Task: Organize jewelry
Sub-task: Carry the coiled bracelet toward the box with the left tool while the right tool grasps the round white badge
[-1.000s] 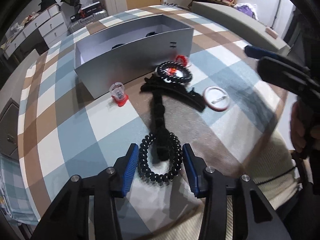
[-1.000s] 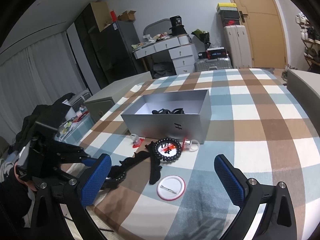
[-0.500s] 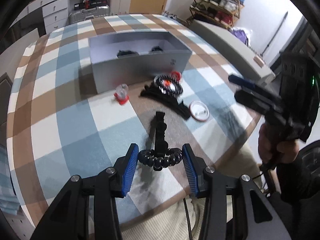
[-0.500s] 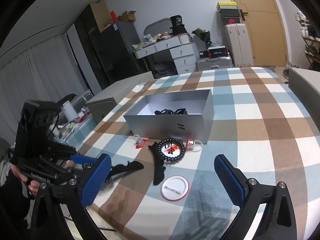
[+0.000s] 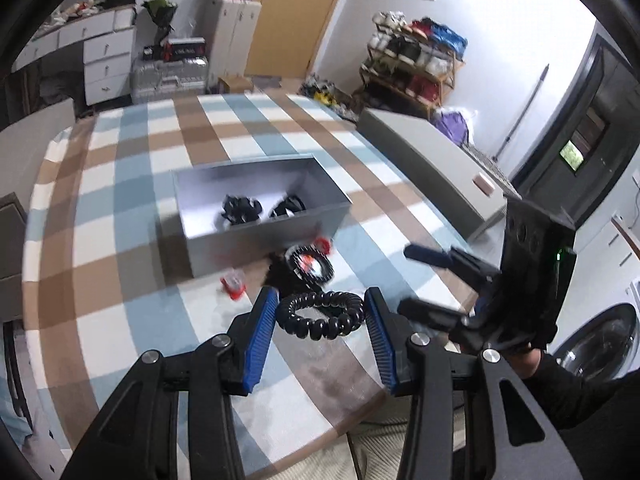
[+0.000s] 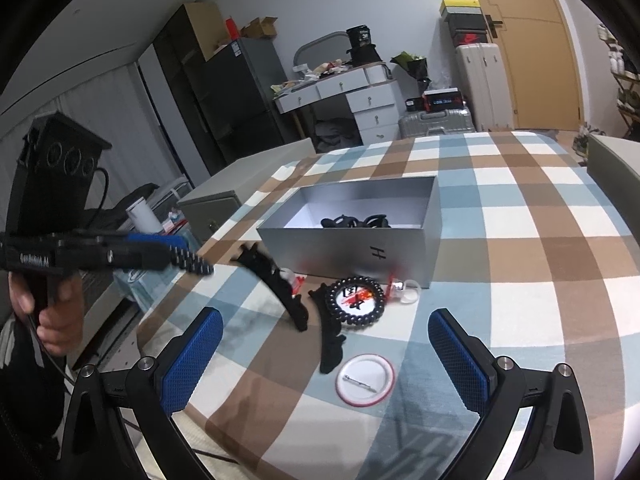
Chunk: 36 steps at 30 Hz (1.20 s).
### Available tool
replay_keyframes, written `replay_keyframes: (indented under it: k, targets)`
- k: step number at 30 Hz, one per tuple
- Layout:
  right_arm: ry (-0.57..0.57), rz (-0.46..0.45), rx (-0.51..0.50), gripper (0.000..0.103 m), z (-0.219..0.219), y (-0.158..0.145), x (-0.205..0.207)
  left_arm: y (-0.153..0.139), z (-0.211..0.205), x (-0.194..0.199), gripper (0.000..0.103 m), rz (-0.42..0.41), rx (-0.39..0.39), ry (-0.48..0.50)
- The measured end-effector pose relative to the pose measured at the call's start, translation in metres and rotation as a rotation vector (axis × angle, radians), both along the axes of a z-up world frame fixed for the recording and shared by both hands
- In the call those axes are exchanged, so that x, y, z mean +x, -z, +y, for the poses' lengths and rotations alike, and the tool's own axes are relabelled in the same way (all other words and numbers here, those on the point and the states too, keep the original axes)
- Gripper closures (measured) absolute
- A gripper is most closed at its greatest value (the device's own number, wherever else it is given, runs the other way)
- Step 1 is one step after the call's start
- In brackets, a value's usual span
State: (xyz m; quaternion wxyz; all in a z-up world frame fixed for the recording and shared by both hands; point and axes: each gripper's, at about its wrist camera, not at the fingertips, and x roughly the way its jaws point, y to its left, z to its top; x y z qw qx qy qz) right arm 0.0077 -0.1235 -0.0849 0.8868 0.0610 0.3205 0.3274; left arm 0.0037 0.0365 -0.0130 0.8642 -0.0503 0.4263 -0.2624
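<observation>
Black coil tie [image 5: 321, 316] clamped in left gripper [image 5: 320, 334], right gripper [image 6: 326, 356] wide, grey box [image 6: 360, 254] beyond

Your right gripper [image 6: 324, 354] hangs with its blue-padded jaws spread wide over the checked tablecloth [image 6: 532, 264]. Ahead sits an open grey cardboard box [image 6: 360, 254]. Near it lie a round white pin badge [image 6: 365, 379] and a black beaded bracelet [image 6: 357, 300]. At left, your left gripper [image 6: 176, 258] carries a black spiral hair tie [image 6: 192, 261].

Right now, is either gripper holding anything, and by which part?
The left gripper holds a black spiral hair tie, pinched across its outer sides. The right gripper is open and empty.
</observation>
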Motion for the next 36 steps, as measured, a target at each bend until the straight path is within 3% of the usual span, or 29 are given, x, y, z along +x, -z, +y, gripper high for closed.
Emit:
replay_keyframes:
  k: [8, 14, 19, 23, 26, 31, 36]
  targets:
    - [-0.016, 0.013, -0.029, 0.0, 0.009, 0.005, 0.003, 0.003, 0.022, 0.001, 0.064, -0.017, -0.033, -0.108]
    - [-0.032, 0.082, -0.141, 0.0, 0.011, 0.028, 0.005, 0.004, 0.03, -0.005, 0.064, -0.077, 0.001, -0.187]
    - [-0.029, 0.112, -0.193, 0.002, 0.013, 0.045, 0.002, 0.014, 0.034, -0.002, 0.064, -0.056, -0.036, -0.197]
    - [-0.02, 0.073, -0.26, 0.012, 0.024, 0.045, 0.001, 0.015, 0.032, -0.005, 0.064, -0.063, -0.021, -0.197]
    - [-0.019, 0.054, -0.327, 0.029, 0.032, 0.048, 0.002, 0.014, 0.031, -0.007, 0.064, -0.069, -0.016, -0.199]
    - [0.018, 0.054, -0.34, 0.034, 0.03, 0.049, 0.004, 0.014, 0.029, -0.009, 0.064, -0.072, -0.009, -0.197]
    - [0.044, 0.008, -0.407, 0.056, 0.032, 0.05, 0.0, 0.013, 0.028, -0.01, 0.064, -0.071, -0.008, -0.194]
